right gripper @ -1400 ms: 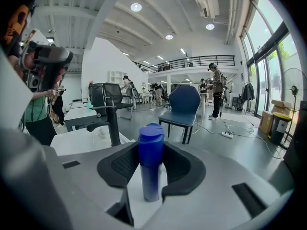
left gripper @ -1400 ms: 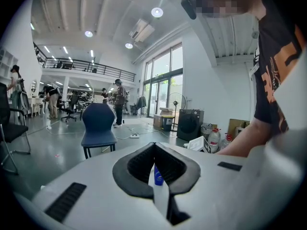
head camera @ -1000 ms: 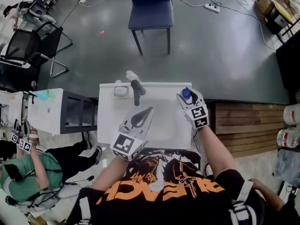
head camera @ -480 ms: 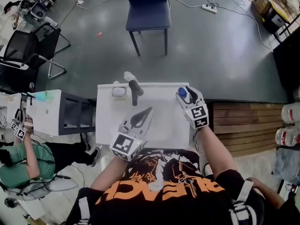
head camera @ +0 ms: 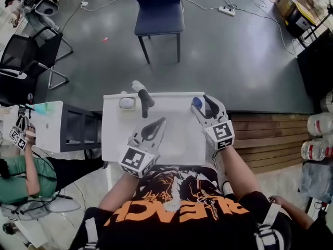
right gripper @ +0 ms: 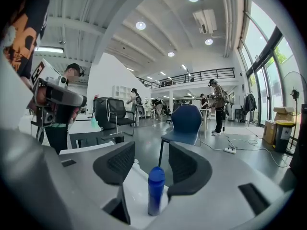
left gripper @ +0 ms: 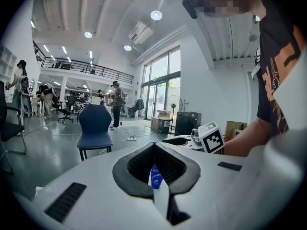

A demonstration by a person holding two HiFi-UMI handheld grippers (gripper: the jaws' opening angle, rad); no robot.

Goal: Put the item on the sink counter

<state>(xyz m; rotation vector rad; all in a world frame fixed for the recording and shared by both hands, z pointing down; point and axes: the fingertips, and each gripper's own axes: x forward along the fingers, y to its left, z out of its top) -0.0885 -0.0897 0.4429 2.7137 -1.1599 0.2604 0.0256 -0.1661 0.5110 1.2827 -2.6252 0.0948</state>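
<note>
A blue bottle [head camera: 196, 102] stands upright at the far right corner of the white sink counter [head camera: 177, 139]. My right gripper [head camera: 202, 105] is open right behind it, one finger on each side of the bottle, with gaps showing. In the right gripper view the bottle [right gripper: 155, 189] stands between the spread jaws of the right gripper [right gripper: 152, 150], untouched. My left gripper [head camera: 162, 121] hovers over the counter's middle, shut on nothing. In the left gripper view its tips [left gripper: 154, 145] meet, and the bottle [left gripper: 156, 177] shows far off through the loop.
A black faucet [head camera: 144, 99] and a small white dish [head camera: 126, 102] sit at the counter's far left. A blue chair [head camera: 158, 9] stands beyond the counter. A white table [head camera: 47, 124] is on the left, wooden boards [head camera: 270, 134] on the right.
The right gripper has drawn back a little toward me and its jaws now stand apart from the bottle, which stays upright on the counter. The left gripper has barely moved.
</note>
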